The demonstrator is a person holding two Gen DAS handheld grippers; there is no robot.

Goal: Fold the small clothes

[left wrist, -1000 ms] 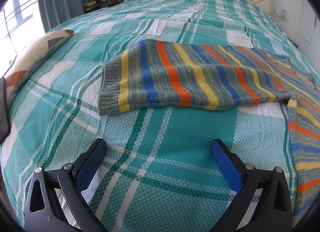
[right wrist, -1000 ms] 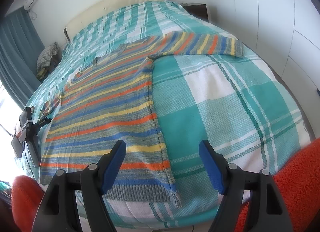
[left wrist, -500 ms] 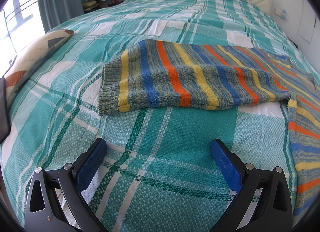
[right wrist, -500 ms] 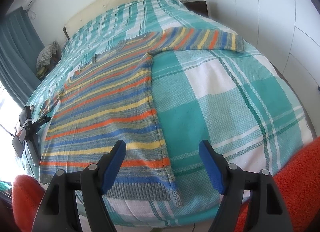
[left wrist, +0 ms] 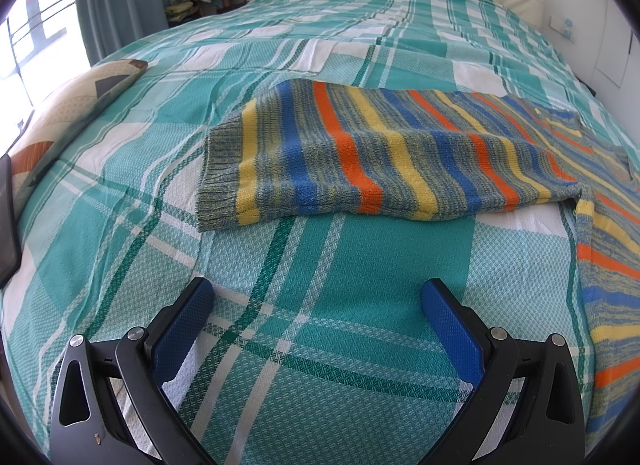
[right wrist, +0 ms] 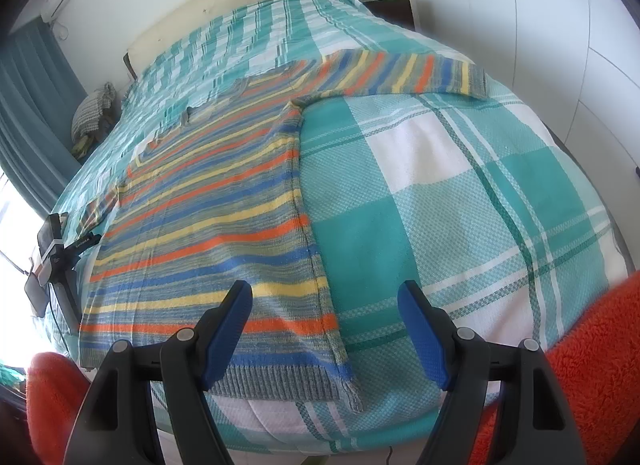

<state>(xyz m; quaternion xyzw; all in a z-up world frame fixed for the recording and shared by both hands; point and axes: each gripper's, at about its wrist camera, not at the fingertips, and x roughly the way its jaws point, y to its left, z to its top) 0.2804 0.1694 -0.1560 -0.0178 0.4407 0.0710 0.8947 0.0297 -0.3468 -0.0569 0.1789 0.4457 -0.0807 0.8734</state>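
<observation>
both gripper pairs spread: left gripper (left wrist: pixel 318 297) near sweater (left wrist: pixel 384 157), right gripper (right wrist: pixel 326 299) seemingly above it.

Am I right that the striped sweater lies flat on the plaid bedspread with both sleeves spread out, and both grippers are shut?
Not quite: both grippers are open, holding nothing. The left gripper and right gripper show this in their wrist views. The striped sweater does lie flat on the plaid bedspread, sleeves spread out.

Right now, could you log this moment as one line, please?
left gripper open | right gripper open | striped sweater flat, unfolded | bedspread
</observation>
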